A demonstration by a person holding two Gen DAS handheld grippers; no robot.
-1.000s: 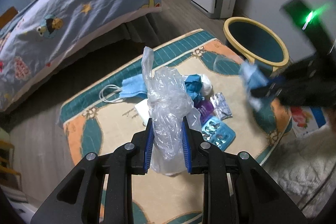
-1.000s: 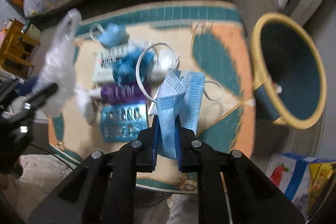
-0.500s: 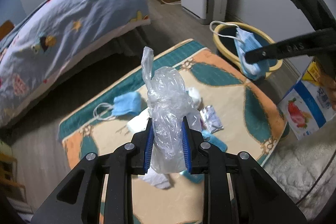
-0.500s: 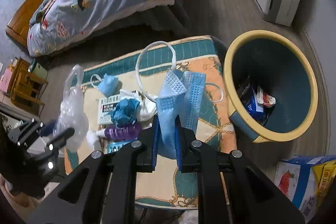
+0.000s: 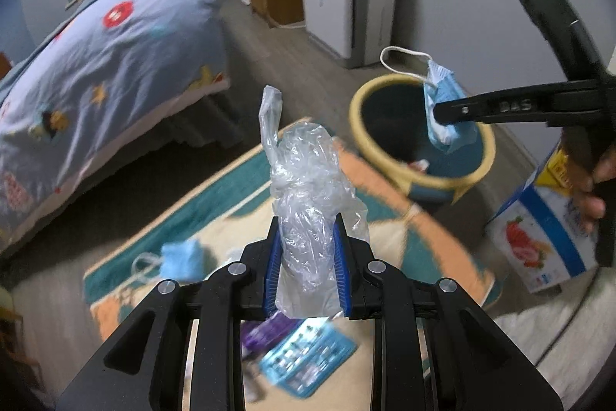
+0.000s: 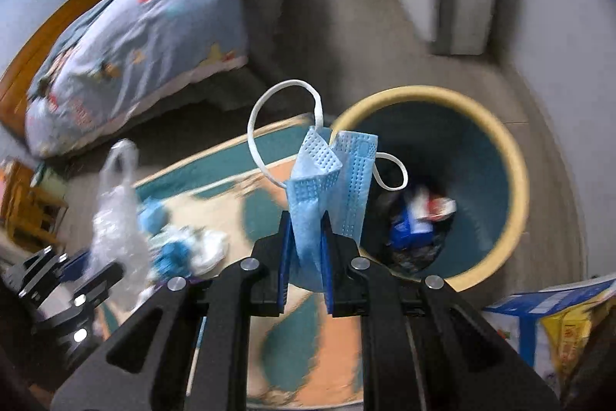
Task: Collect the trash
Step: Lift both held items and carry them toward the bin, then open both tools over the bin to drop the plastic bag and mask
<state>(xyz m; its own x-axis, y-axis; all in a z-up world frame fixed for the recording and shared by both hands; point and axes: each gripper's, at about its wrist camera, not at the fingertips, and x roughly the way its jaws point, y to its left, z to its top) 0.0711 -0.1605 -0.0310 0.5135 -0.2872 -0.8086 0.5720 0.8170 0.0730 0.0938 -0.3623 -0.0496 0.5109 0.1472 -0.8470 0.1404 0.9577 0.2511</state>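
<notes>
My right claw [image 6: 304, 253], clamped on the blue mask [image 6: 331, 187], hangs over the bin [image 5: 385, 156] for the drop, so I judge release comes next, while my left claw [image 5: 307, 268] grips the plastic bag [image 5: 308, 195] above the rug [image 5: 435, 234].

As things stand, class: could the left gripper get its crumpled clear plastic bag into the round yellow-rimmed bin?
Probably yes. The left gripper is shut on the crumpled clear plastic bag; the round yellow-rimmed bin is open-topped, though the right gripper with its blue face mask hangs over it.
</notes>
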